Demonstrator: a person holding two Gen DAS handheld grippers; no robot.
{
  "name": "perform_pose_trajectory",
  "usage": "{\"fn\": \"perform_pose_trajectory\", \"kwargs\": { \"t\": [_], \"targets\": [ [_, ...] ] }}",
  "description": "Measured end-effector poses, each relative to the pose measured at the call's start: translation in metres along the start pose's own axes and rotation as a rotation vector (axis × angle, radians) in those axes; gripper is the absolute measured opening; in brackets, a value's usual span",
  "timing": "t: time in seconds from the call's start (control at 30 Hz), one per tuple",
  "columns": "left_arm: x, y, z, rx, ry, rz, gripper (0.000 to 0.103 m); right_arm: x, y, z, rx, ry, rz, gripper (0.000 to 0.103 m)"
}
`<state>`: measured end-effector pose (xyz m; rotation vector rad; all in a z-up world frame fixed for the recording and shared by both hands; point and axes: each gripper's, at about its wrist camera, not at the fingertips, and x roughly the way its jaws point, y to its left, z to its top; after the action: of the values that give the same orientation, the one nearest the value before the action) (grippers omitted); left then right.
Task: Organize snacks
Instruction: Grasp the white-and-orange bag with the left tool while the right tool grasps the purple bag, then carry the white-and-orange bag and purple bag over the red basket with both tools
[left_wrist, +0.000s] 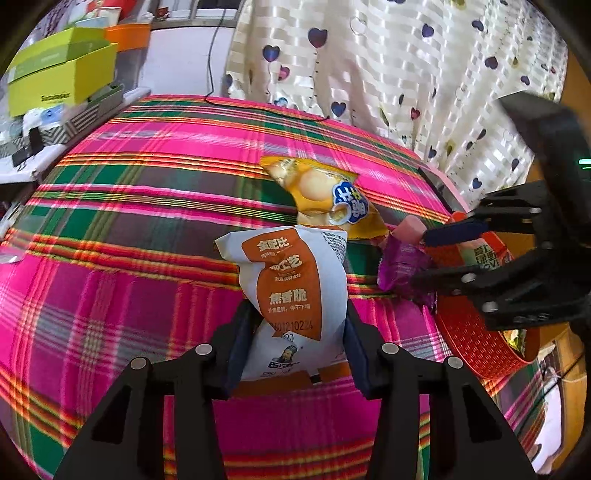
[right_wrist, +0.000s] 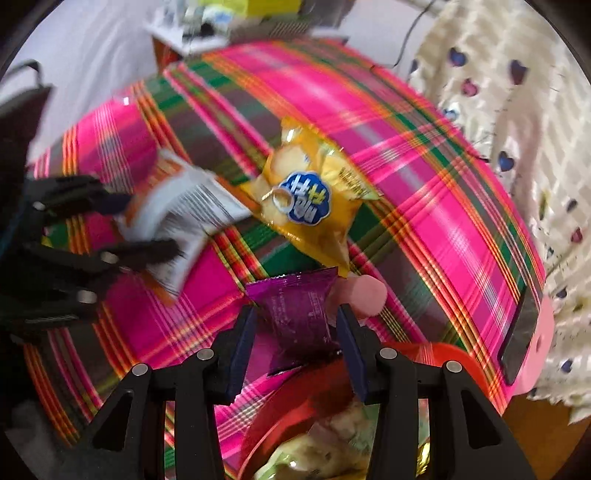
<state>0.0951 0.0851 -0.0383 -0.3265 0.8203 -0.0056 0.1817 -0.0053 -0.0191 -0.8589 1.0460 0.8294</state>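
A white-and-orange snack bag (left_wrist: 291, 280) stands tilted between my left gripper's (left_wrist: 297, 308) blue pads, which press on its sides. The right wrist view shows this bag (right_wrist: 184, 214) in the left gripper (right_wrist: 151, 225) at the left. My right gripper (right_wrist: 295, 310) is shut on a small purple packet (right_wrist: 299, 314), with a pink roll (right_wrist: 364, 293) beside its right finger. In the left wrist view the right gripper (left_wrist: 423, 258) holds the purple packet (left_wrist: 402, 266) by the red-orange basket (left_wrist: 469, 332). A yellow chip bag (left_wrist: 321, 192) (right_wrist: 306, 199) lies flat on the cloth.
A pink, green and orange plaid cloth (left_wrist: 129, 229) covers the surface. The basket (right_wrist: 443, 354) holds several snacks (right_wrist: 325, 443). A heart-print curtain (left_wrist: 388, 74) hangs behind, a pink-cased phone (right_wrist: 524, 332) lies at the right edge, and lime-green boxes (left_wrist: 62, 74) are stacked at the far left.
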Motion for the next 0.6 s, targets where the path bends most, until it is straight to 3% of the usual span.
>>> {"fn": "perform_pose_trajectory", "kwargs": {
  "t": [0.23,0.43,0.6],
  "targets": [
    [-0.014,0.012,-0.001,-0.028,-0.025,-0.012,0.048,0.039,0.003,0.015,-0.060,0.187,-0.005,0.043],
    [-0.017,0.016,-0.003,-0.039,-0.031,-0.019,0.048,0.038,0.007,0.017,-0.066,0.168,-0.027,0.034],
    [-0.023,0.016,-0.005,-0.045,-0.042,-0.020,0.048,0.028,0.013,0.013,-0.010,0.091,-0.007,0.033]
  ]
}}
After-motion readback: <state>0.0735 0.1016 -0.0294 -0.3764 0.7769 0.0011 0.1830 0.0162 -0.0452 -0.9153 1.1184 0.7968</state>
